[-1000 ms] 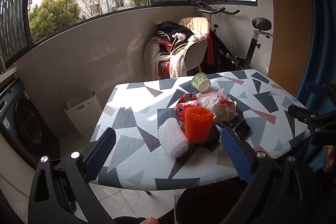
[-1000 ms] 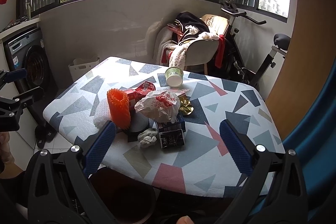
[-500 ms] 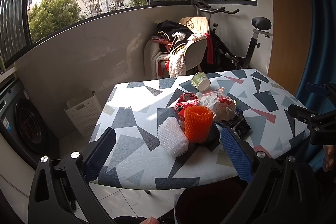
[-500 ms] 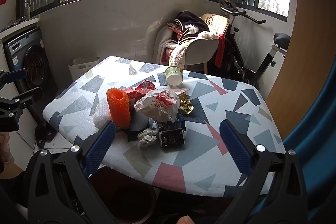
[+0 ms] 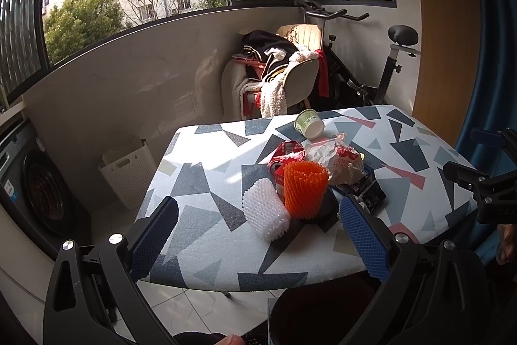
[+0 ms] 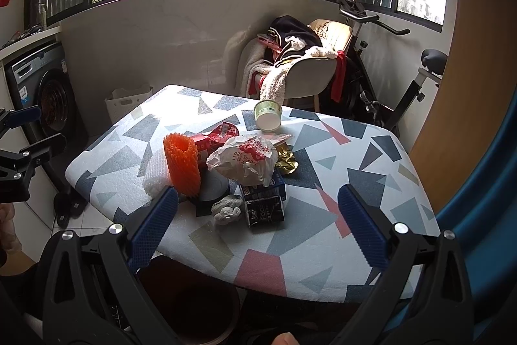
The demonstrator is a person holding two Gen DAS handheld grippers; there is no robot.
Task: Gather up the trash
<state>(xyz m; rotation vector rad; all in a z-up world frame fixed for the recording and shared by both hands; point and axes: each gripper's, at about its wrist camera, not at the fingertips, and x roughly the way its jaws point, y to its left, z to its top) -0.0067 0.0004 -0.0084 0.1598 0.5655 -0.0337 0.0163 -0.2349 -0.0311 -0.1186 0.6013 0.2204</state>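
Observation:
A pile of trash lies on the patterned table (image 5: 200, 183): an orange foam net (image 5: 305, 188), a white foam net (image 5: 265, 212), a red carton (image 5: 286, 154), a white plastic bag (image 5: 339, 162), a paper cup (image 5: 308, 123) and dark small boxes (image 5: 371, 193). The right wrist view shows the same orange net (image 6: 182, 164), bag (image 6: 247, 160), cup (image 6: 267, 115), a crumpled tissue (image 6: 227, 209), a dark box (image 6: 265, 210) and gold foil (image 6: 286, 159). My left gripper (image 5: 258, 236) and right gripper (image 6: 257, 230) are both open and empty, held before the table's near edge.
A dark round bin sits under the table's near edge (image 5: 323, 312) (image 6: 190, 299). A white basket (image 5: 126, 173) and a washing machine (image 5: 38, 193) stand at the left. A chair with clothes (image 5: 281, 76) and an exercise bike (image 5: 381, 80) stand behind the table.

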